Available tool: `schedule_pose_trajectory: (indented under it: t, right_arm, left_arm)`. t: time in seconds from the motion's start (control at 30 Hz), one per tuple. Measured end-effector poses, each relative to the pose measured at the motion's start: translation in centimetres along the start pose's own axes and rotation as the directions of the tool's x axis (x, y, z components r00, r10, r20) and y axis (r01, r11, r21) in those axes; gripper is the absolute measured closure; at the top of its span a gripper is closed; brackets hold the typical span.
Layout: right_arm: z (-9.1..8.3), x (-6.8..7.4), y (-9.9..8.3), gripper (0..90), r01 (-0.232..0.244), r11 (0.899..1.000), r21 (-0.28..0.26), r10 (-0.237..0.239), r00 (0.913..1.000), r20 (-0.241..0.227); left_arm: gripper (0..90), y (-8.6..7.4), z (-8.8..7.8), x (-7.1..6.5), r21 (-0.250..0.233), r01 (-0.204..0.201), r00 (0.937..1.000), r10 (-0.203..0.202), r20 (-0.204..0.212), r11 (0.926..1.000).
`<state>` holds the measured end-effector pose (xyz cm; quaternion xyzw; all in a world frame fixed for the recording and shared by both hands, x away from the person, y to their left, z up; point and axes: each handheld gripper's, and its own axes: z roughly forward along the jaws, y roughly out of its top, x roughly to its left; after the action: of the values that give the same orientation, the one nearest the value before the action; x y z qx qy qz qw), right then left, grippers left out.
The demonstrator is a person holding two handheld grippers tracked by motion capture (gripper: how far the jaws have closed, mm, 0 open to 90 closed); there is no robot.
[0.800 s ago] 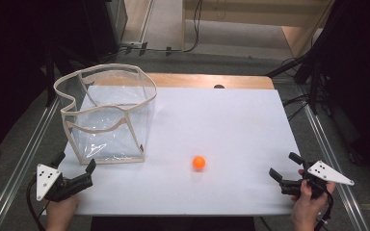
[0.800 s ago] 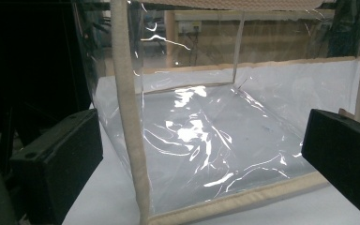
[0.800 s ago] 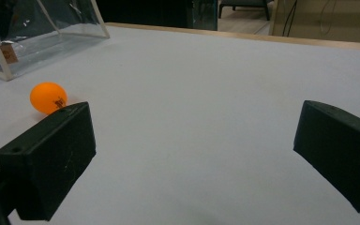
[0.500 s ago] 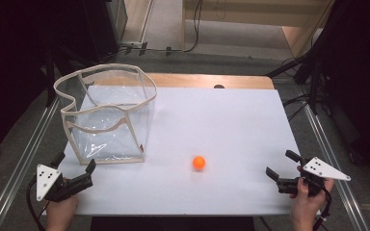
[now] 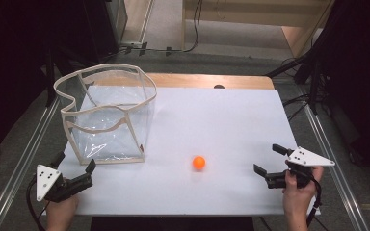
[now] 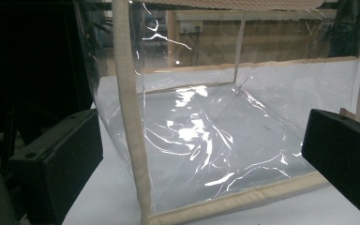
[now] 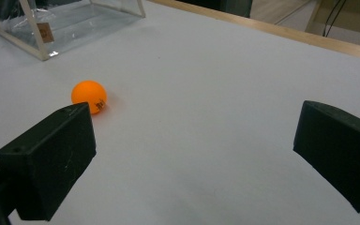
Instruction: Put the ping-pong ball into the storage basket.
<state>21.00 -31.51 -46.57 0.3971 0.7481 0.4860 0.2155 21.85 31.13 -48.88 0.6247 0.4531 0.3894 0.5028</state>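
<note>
**A:** How much room do you have around your right gripper (image 5: 270, 165)?

**B:** Plenty. It sits low over the near right corner of the bench (image 5: 231, 120), close to the right edge and the front edge, with your hand (image 5: 296, 195) hanging partly past the front. Its fingers (image 7: 51, 159) are spread wide with nothing between them. In the right gripper view bare white surface runs ahead of them.

**A:** And the ball?

**B:** The orange ball (image 5: 199, 162) lies on the bench a little front of the middle, well apart from every edge. It is to the left of your right gripper, with open surface between the two. In the right gripper view it sits just beyond the tip of the left-hand finger, not touching it.

**A:** What stands on the left side?

**B:** A clear plastic bin (image 5: 107, 115) with cream trim takes up the back left of the bench, its left wall close to the left edge. Its rim is wavy and the top is open. The ball is apart from its near right corner, with free space between.

**A:** Your left gripper (image 5: 74, 170)?

**B:** It is at the near left corner, just in front of the bin. Its fingers (image 6: 61, 159) are spread, and in the left gripper view the bin's near corner post stands between them, though I cannot tell whether anything touches.

**A:** Beyond the bench?

**B:** Metal rails (image 5: 24, 159) run along both sides, and cables (image 5: 298, 103) lie on the floor at the right.
</note>
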Motion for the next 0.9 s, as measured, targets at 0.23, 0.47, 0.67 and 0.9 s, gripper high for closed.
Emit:
schedule_pose_trajectory:
  t: [0.23, 0.47, 0.67, 0.9]
  right_arm:
    - [1.2, 0.7, 1.9, 0.0, 0.031, 0.999, 0.025, -0.03, 0.9989, -0.037]
    - [2.1, 1.6, 3.8, 0.0, 0.071, 0.997, 0.038, -0.068, 0.9946, -0.078]
    - [2.8, 2.2, 4.9, 0.0, 0.095, 0.994, 0.052, -0.09, 0.9915, -0.094]
    - [3.8, 2.7, 5.8, 0.0, 0.118, 0.99, 0.079, -0.108, 0.9871, -0.118]
  left_arm:
    - [0.0, 0.0, 0.0, 0.1, -0.002, 0.005, 1.0, -0.005, 0.001, 1.0]
    - [0.0, 0.0, 0.0, 0.0, 0.0, 0.0, 1.0, 0.0, 0.004, 1.0]
    - [0.0, 0.0, 0.0, 0.0, 0.0, 0.001, 1.0, -0.001, 0.004, 1.0]
    - [0.0, 0.0, 0.0, 0.0, 0.002, -0.003, 1.0, 0.003, 0.007, 1.0]
